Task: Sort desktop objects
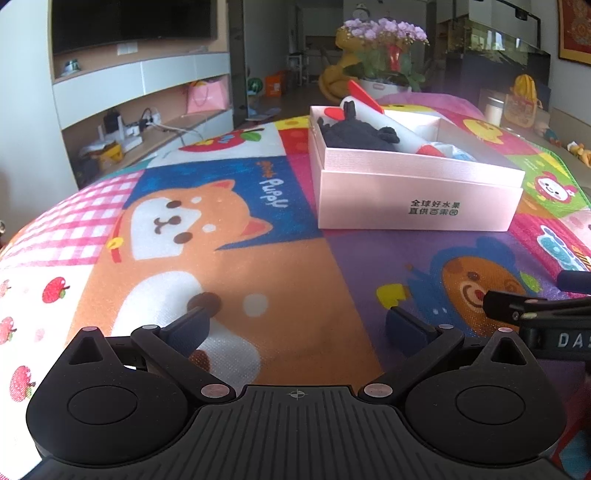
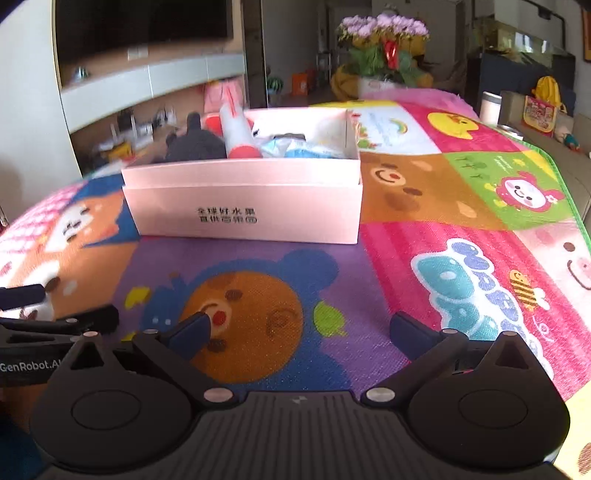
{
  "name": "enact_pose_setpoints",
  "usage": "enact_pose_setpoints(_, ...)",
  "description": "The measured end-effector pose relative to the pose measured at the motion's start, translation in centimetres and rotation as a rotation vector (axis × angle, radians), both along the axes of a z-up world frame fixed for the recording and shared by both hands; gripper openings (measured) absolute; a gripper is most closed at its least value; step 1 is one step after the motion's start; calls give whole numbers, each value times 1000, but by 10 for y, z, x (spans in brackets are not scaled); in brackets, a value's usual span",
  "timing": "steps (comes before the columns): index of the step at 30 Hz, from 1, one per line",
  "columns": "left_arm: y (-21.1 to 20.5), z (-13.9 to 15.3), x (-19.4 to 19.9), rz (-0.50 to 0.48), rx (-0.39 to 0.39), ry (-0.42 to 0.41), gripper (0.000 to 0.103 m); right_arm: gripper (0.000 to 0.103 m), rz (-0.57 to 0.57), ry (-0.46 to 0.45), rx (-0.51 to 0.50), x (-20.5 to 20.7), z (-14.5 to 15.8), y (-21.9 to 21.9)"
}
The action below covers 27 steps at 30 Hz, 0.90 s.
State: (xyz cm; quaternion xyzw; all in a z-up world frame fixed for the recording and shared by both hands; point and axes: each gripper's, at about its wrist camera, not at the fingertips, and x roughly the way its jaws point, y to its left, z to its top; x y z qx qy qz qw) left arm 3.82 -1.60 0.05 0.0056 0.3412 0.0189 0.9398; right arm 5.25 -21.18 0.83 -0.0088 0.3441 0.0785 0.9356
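Note:
A pink cardboard box [image 1: 417, 203] [image 2: 243, 206] stands on the cartoon play mat [image 1: 240, 258] [image 2: 443, 240]. Inside it lie a dark plush toy [image 1: 358, 134] [image 2: 195, 144], a white tube with red ends [image 1: 384, 118] [image 2: 236, 129] and light blue packets [image 2: 295, 149]. My left gripper [image 1: 299, 325] is open over the mat, well short of the box, nothing between its fingers. My right gripper [image 2: 301, 328] is open too, above the bear picture in front of the box. Each gripper shows at the edge of the other's view.
A pot of purple flowers [image 1: 384, 44] [image 2: 384, 40] stands beyond the mat's far edge. A shelf unit with cables and a dark screen [image 1: 129, 22] fills the left wall. A white jar [image 2: 491, 107] and a yellow bag [image 2: 546, 96] sit at the right.

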Motion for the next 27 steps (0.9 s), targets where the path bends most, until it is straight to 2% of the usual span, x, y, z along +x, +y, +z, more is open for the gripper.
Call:
enact_pose_setpoints(2, 1, 0, -1, 0, 0, 0, 103, 103, 0, -5, -38, 0, 0, 6)
enact_pose_setpoints(27, 2, 1, 1, 0, -12, 4, 103, 103, -1, -5, -29, -1, 0, 4)
